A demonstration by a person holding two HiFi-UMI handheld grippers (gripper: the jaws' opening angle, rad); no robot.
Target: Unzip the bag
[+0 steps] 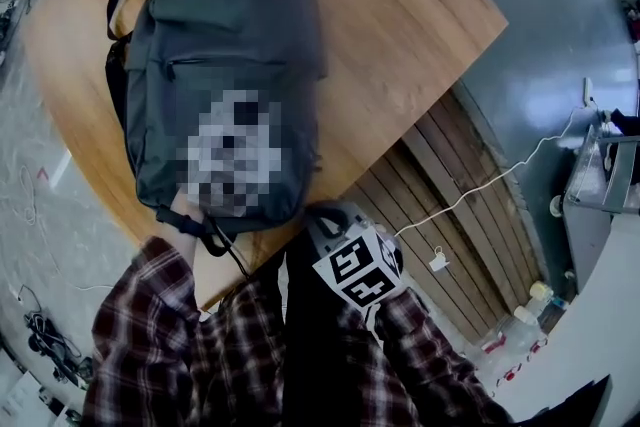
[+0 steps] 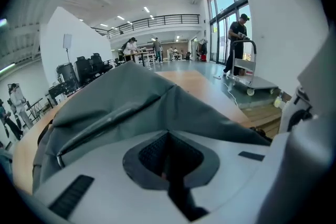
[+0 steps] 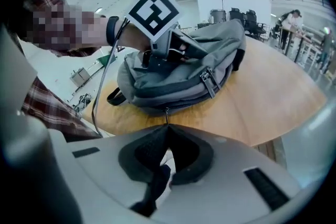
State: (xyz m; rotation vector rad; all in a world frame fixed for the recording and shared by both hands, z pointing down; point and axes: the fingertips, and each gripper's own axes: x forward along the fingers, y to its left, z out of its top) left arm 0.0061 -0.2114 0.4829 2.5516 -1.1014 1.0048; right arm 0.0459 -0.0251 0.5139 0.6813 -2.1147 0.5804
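Observation:
A grey backpack [image 1: 240,25] lies flat on the round wooden table [image 1: 400,35]. My left gripper [image 2: 168,132] is shut on a fold of the bag's fabric [image 2: 131,97], which tents up right behind the jaws. In the head view a blurred patch covers this gripper. From the right gripper view, its marker cube [image 3: 153,12] sits on top of the backpack [image 3: 178,76]. My right gripper [image 3: 167,126] is at the bag's near edge, shut on the small metal zipper pull [image 3: 166,114] that hangs from the zip. Its marker cube [image 1: 360,265] is just off the table's edge.
The table's edge runs close to the bag on the near side. Beyond it is a strip of wooden planks [image 1: 440,205] with a white cable [image 1: 480,185] and a metal cart [image 1: 600,185]. Far off in the hall a person pushes a trolley [image 2: 239,44].

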